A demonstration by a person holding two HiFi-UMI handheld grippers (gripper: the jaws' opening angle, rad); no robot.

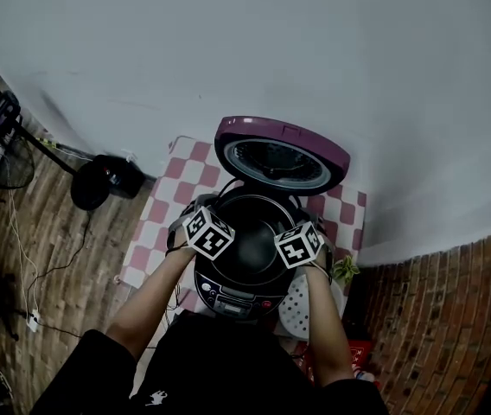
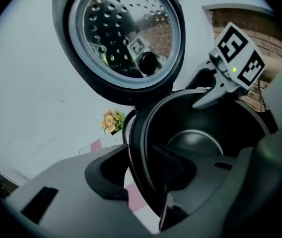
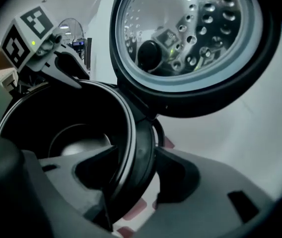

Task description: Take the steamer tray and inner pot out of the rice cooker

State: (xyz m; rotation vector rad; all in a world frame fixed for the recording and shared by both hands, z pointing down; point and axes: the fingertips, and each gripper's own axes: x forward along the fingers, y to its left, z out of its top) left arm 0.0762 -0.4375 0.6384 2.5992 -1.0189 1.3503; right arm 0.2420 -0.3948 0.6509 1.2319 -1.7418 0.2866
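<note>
The inner pot (image 1: 250, 236) sits in the open rice cooker (image 1: 232, 305) with the left claw (image 2: 146, 177) and the right claw (image 3: 136, 175) both spread astride its rim on opposite sides, so I think both should pinch evenly, then lift straight up.

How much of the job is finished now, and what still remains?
Done: the lid stands open and the white perforated tray lies beside the cooker. In hand: the left hand-held gripper and right hand-held gripper each straddle the pot rim, jaws open, not gripping. Left: close on the rim and lift the pot out; it sits in the cooker.
</note>
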